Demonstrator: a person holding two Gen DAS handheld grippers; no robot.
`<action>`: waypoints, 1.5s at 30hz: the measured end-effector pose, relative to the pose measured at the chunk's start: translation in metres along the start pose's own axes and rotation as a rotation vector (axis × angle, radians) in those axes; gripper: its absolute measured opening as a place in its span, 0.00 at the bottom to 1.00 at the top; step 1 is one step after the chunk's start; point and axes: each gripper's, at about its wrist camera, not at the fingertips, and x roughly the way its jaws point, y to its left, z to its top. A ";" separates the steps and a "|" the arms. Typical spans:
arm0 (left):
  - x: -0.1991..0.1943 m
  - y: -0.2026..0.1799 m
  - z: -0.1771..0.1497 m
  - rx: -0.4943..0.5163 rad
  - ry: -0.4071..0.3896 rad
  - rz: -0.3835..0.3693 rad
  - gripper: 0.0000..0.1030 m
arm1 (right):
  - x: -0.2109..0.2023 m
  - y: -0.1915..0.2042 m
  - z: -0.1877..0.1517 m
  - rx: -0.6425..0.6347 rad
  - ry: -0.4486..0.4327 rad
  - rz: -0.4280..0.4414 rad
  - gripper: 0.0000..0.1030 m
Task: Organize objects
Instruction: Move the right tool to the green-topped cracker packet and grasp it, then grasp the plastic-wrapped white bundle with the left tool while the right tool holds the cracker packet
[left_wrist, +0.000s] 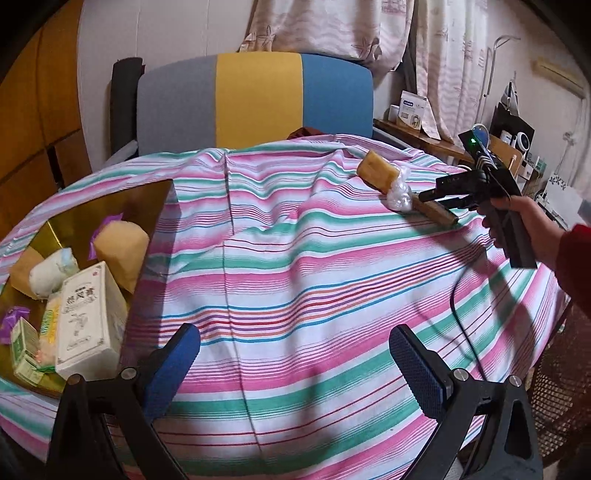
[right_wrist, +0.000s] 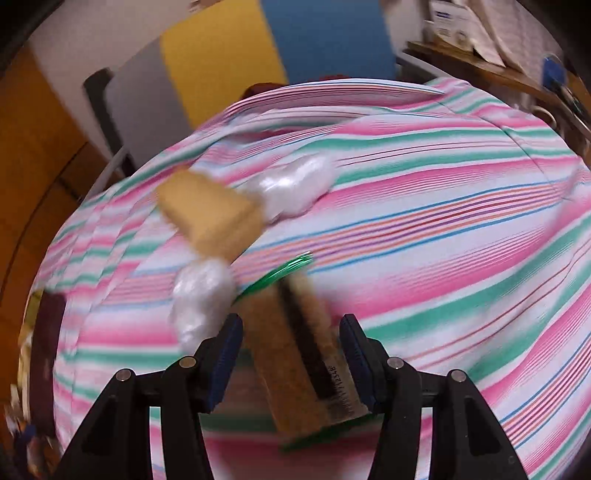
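1. Reaching across the striped cloth (left_wrist: 295, 258), the right gripper (right_wrist: 291, 354) has its fingers on both sides of a long brown packet (right_wrist: 295, 354). Whether they squeeze it yet, I cannot tell; the picture is blurry.
2. That packet points straight away from this claw, toward a tan block (right_wrist: 210, 214) and some crinkly clear wrap (right_wrist: 295, 184).
3. The left gripper (left_wrist: 295, 365) is wide open and holds nothing.
4. It sits well apart from the packet, so the right hand is nearer.
5. A gold tray (left_wrist: 110, 206) of boxes waits far left.

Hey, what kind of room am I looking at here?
Probably a lived-in home room, maybe a bedroom or living room: patterned curtains, a table under a striped cloth, a fabric chair, and a cluttered side shelf.
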 end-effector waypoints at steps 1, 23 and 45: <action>0.001 -0.001 0.000 0.001 0.003 -0.002 1.00 | 0.000 0.003 -0.002 -0.004 -0.001 -0.005 0.54; 0.076 -0.052 0.085 -0.036 0.036 -0.074 1.00 | -0.012 0.014 -0.058 0.130 -0.229 -0.295 0.42; 0.242 -0.140 0.162 0.126 0.115 -0.195 0.50 | -0.017 -0.003 -0.068 0.236 -0.307 -0.371 0.42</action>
